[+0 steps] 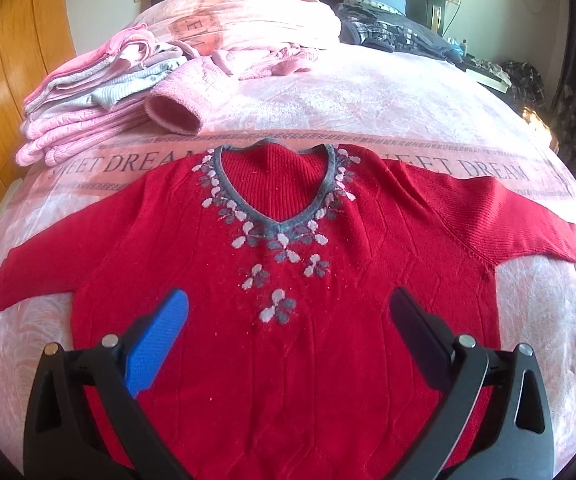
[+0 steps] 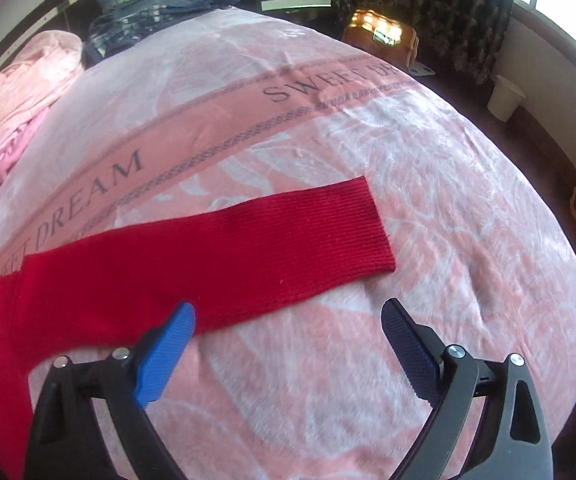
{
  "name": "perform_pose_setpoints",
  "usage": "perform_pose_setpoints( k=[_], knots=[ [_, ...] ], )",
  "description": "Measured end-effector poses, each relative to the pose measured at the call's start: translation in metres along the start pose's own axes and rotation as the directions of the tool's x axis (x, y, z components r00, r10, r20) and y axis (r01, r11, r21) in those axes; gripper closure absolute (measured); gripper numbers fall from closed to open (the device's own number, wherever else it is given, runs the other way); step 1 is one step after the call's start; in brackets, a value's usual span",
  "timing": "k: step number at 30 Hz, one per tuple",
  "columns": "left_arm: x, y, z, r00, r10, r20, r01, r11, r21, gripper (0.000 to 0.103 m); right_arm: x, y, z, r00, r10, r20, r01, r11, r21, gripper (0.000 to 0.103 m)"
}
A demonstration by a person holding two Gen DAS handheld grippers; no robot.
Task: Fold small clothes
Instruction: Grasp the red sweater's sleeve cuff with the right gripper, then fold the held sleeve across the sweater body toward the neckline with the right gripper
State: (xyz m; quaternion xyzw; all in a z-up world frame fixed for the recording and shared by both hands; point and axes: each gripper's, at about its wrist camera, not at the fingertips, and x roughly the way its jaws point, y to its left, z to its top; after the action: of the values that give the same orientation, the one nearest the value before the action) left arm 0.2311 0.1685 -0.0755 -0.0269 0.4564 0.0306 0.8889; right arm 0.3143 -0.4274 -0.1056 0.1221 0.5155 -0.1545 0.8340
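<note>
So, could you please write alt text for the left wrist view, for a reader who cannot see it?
A red V-neck sweater with grey and pink flower embroidery lies flat, sleeves spread, on a pink "SWEET DREAM" blanket. The left gripper hovers over its chest, jaws open. A stack of folded pink clothes sits behind at left.

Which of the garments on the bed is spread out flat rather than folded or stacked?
The red sweater with the grey V-neck, lying flat with both sleeves stretched out. The pink and white clothes behind it sit folded in a stack.
</note>
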Motion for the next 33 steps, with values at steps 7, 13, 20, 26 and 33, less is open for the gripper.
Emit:
perform_pose_setpoints(
  k=[7, 13, 20, 26, 33],
  knots=[
    [0.024, -0.012, -0.009, 0.999, 0.033, -0.032, -0.033, 0.999, 0.03, 0.003, 0.048, -0.021, 0.014, 0.995, 0.014, -0.1, -0.013, 1.0, 0.009, 0.012],
    [0.03, -0.02, -0.015, 0.998, 0.042, -0.043, -0.039, 0.997, 0.062, 0.003, 0.06, -0.046, 0.017, 0.99, 0.108, -0.092, -0.097, 0.988, 0.116, 0.017],
    [0.022, -0.027, -0.015, 0.999, 0.025, -0.03, -0.023, 0.998, 0.065, 0.003, 0.051, -0.051, 0.021, 0.979, 0.189, -0.079, -0.173, 0.97, 0.171, 0.093],
    [0.013, -0.024, -0.016, 1.0, 0.017, -0.014, -0.016, 0.998, 0.062, 0.003, 0.031, -0.048, 0.02, 0.992, 0.123, -0.026, -0.119, 0.984, 0.134, 0.094],
    [0.026, -0.006, -0.019, 0.998, 0.041, -0.056, -0.039, 0.998, 0.041, 0.003, 0.046, -0.06, 0.012, 0.998, 0.008, -0.061, 0.005, 0.977, 0.211, 0.094]
  ],
)
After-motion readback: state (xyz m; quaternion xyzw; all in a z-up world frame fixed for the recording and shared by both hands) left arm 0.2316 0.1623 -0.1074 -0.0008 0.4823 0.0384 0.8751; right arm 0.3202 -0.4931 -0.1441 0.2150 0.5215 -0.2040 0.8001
